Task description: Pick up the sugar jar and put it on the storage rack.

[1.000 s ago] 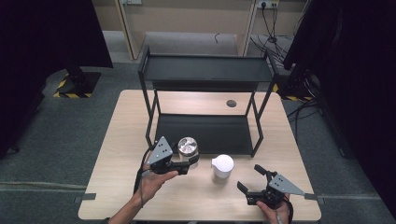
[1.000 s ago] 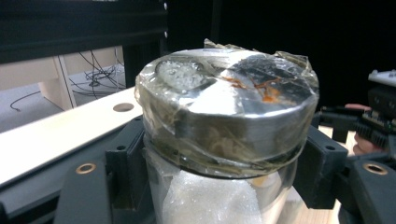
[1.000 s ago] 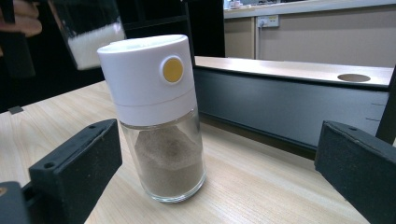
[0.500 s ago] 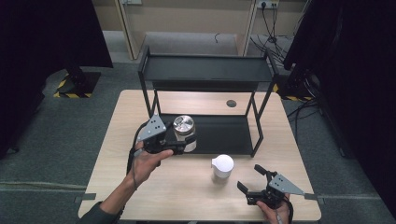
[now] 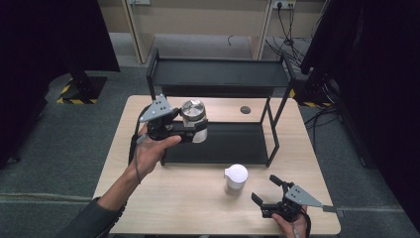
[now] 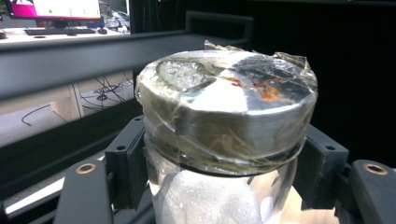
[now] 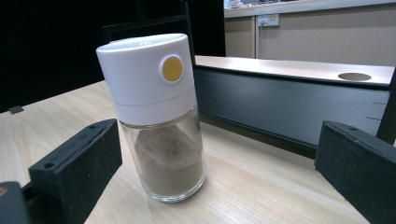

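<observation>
Table (image 5: 163, 198), light wood, w/ black two-tier rack (image 5: 218, 79) across its far half; lower shelf sits on the tabletop, top shelf above it on posts. Bare wood along the near edge and to the left of the rack, so open room there; rack posts bound the right side.

Left gripper (image 5: 190, 130) is up off the table, in front of the rack's left end, about level w/ the gap between shelves. It's clenched on a glass jar (image 5: 194, 119) w/ metal lid, pads pressing the glass just under the lid; jar upright, white stuff inside.

White-capped shaker (image 5: 236, 178) stands on the table near front centre, clear of the rack.

Right gripper (image 5: 270, 198) rests low near the front right edge, jaws spread wide, nothing in them; shaker just beyond, not touching.
</observation>
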{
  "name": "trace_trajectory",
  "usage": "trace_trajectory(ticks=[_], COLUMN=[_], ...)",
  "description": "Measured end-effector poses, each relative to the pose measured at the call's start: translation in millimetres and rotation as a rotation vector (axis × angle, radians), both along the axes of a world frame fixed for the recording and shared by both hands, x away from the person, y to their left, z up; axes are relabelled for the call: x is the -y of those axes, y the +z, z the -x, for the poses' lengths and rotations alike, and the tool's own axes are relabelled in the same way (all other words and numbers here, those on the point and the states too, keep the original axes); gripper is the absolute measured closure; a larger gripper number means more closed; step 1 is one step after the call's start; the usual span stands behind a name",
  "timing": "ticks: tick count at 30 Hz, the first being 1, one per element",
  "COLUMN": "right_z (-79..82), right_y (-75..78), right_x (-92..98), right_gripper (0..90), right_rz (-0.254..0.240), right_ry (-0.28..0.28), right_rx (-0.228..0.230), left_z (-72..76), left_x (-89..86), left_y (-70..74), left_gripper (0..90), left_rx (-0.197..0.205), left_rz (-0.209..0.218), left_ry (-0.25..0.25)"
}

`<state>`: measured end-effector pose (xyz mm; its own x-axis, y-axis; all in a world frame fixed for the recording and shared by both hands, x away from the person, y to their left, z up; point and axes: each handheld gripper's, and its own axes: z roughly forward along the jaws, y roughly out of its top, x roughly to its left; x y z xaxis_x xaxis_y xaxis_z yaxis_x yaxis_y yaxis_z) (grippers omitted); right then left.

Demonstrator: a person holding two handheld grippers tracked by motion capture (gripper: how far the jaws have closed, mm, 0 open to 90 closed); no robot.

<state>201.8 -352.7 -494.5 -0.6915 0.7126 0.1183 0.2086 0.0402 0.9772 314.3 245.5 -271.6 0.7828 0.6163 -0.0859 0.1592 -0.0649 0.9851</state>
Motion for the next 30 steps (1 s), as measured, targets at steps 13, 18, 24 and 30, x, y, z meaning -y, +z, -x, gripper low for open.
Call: trace_trajectory(ticks=[13, 18, 24, 30], right_z=[-0.1, -0.3, -0.4, -0.4], right_y=[-0.2, -0.2, -0.3, -0.4], right_x=[-0.1, 0.1, 0.3, 0.6], right_gripper=[1.1, 1.1, 1.1, 1.1], right_rz=[-0.002, -0.003, -0.005, -0.006], right_ry=[-0.001, -0.001, 0.001, 0.001], right_rx=[-0.002, -0.003, -0.004, -0.004], left_z=[-13.6, -19.2, -24.5, -35.8], left_x=[-1.8, 3.0, 12.3, 24.4], left_y=[48.2, 70.6, 91.1, 98.0], left_gripper=[30.9, 30.9, 30.8, 30.9], left_rx=[0.002, 0.008, 0.022, 0.020], left_rz=[-0.014, -0.023, -0.034, -0.045], left_ry=[0.043, 0.071, 0.112, 0.155])
